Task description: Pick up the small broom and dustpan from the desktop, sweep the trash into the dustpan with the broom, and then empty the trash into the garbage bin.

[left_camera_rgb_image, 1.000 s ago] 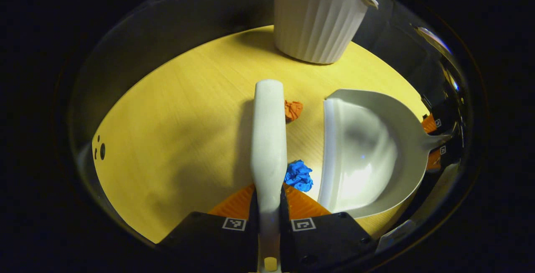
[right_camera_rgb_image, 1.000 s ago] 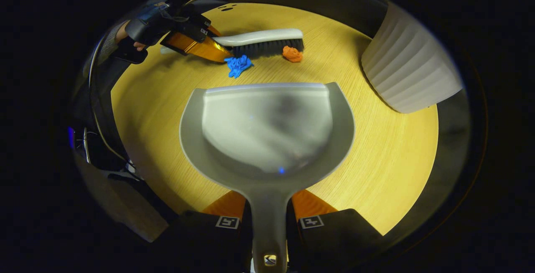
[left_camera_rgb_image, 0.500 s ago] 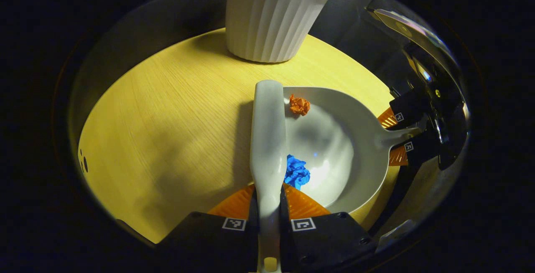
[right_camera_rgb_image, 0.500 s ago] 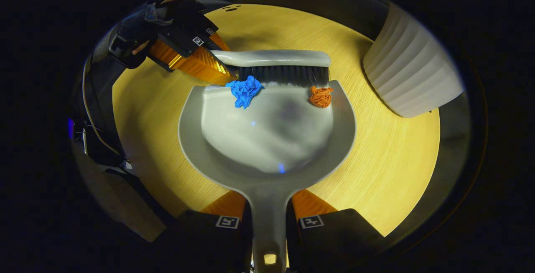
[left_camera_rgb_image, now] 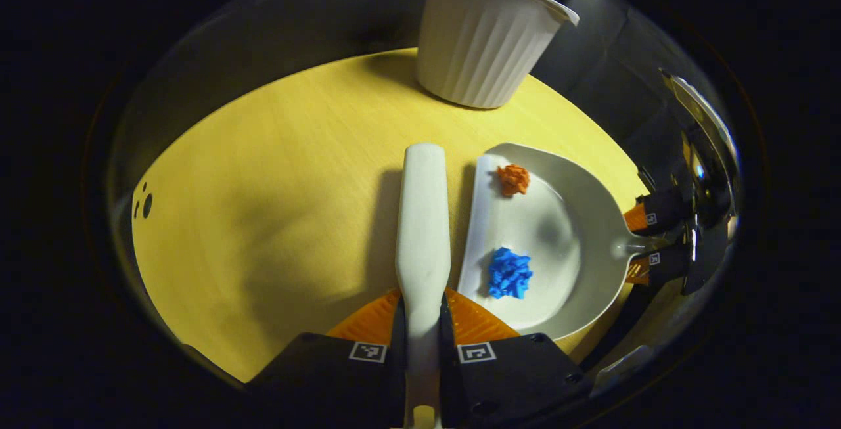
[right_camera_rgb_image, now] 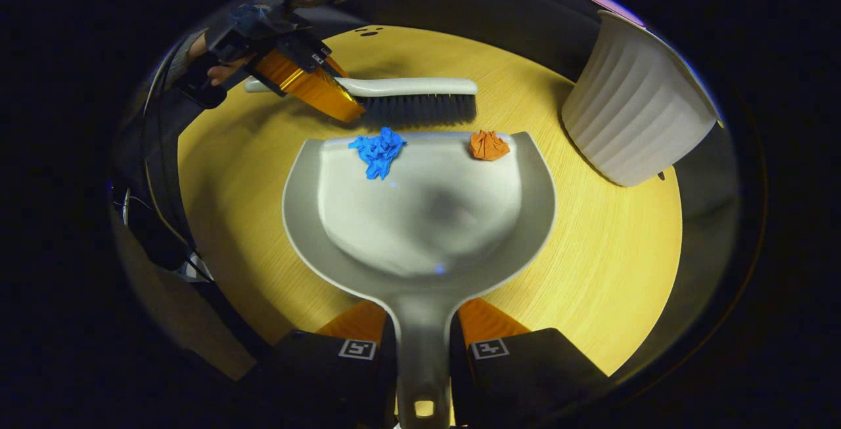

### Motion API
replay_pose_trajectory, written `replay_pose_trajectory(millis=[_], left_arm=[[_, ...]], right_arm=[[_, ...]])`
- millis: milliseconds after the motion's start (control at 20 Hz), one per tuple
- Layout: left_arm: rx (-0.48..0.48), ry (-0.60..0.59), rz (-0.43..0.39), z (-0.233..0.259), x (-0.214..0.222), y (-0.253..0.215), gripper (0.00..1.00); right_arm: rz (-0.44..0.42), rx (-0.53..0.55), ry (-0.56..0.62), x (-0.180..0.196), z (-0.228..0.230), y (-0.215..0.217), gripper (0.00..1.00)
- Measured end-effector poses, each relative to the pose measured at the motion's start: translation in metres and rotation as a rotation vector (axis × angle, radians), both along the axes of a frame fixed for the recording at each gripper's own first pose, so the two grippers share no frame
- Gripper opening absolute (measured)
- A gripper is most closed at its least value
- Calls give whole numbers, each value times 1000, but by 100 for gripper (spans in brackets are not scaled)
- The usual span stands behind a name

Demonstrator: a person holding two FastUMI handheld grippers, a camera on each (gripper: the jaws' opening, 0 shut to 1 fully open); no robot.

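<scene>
Left gripper view: left tool (left_camera_rgb_image: 421,324) clamped on the handle of the small broom (left_camera_rgb_image: 422,219), both fingers pressing its sides, broom back pointing straight ahead over the yellow wooden bench (left_camera_rgb_image: 276,173). Just right of the broom, apart from it by a narrow strip of bench, the grey dustpan (left_camera_rgb_image: 578,232) with its front lip toward the broom. Inside the pan, near the lip, an orange paper ball (left_camera_rgb_image: 513,179) farther off and a blue paper ball (left_camera_rgb_image: 509,273) closer in. At the pan's handle on the right, the right tool (left_camera_rgb_image: 647,240) with a finger on each side of the handle. Beyond, at the far edge of the bench, a white ribbed bin (left_camera_rgb_image: 483,51) standing upright. Right gripper view: right tool (right_camera_rgb_image: 424,350) closed on the dustpan (right_camera_rgb_image: 420,219) handle, both fingers tight against it, pan flat on the bench (right_camera_rgb_image: 604,258) and opening away. Blue paper ball (right_camera_rgb_image: 378,151) and orange paper ball (right_camera_rgb_image: 488,145) both lying just inside the front lip, well apart from each other. Just past the lip, the broom (right_camera_rgb_image: 414,97) lying crosswise with dark bristles facing the pan, not touching it, held at its left end by the left tool (right_camera_rgb_image: 315,84) and a hand (right_camera_rgb_image: 213,71). White bin (right_camera_rgb_image: 634,110) at upper right, near the pan's right corner but apart.
</scene>
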State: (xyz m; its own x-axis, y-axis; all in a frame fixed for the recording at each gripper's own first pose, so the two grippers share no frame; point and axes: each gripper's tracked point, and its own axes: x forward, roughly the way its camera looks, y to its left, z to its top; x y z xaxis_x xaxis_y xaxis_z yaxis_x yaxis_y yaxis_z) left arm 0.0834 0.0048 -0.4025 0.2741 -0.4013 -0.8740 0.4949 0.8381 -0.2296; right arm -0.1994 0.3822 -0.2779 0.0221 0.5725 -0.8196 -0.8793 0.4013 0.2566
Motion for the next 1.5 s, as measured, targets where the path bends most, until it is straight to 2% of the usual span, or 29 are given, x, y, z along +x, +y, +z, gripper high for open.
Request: replay_pose_trajectory(millis=[50, 100, 200, 250, 300, 400, 500, 550, 700, 850, 1000, 1150, 1250, 1300, 1450, 1500], left_arm=[[10, 0, 31, -2, -1, 6, 25], [17, 3, 64, -3, -2, 11, 23], [29, 12, 130, -7, -5, 24, 24], [35, 15, 163, -9, -9, 36, 25], [43, 19, 191, -11, -14, 45, 24], [63, 28, 242, -15, -29, 56, 24], [73, 43, 285, -19, -47, 59, 24], [71, 58, 308, -19, -58, 61, 24], [57, 75, 360, -27, -75, 56, 25], [49, 60, 356, -27, -89, 65, 25], [84, 58, 338, -38, -97, 71, 24], [77, 27, 322, -36, -92, 70, 24], [86, 27, 319, -37, -94, 70, 23], [93, 27, 312, -38, -94, 70, 26], [103, 28, 299, -37, -95, 71, 25], [104, 28, 294, -37, -94, 71, 25]], right_arm=[[-16, 1, 7, -4, -2, 1, 34], [-37, -2, 23, -8, -3, 2, 37], [-94, -14, 46, -10, -3, 4, 34], [-125, -21, 48, -15, -3, 8, 41], [-153, -24, 47, -15, -1, 9, 37], [-205, -30, 45, -15, 0, 11, 37], [-256, -34, 47, -15, 2, 14, 41], [-281, -37, 47, -16, 3, 16, 37], [-368, -45, 41, -13, 7, 21, 37], [-463, -39, 46, -7, 15, 32, 37], [-523, -47, -13, 5, 11, 44, 37], [-552, -47, -64, 24, 6, 57, 37], [-569, -55, -78, 27, 6, 50, 37], [-587, -56, -77, 29, 6, 49, 41], [-608, -68, -61, 40, 15, 49, 34], [-604, -96, -70, 42, 13, 46, 37]])
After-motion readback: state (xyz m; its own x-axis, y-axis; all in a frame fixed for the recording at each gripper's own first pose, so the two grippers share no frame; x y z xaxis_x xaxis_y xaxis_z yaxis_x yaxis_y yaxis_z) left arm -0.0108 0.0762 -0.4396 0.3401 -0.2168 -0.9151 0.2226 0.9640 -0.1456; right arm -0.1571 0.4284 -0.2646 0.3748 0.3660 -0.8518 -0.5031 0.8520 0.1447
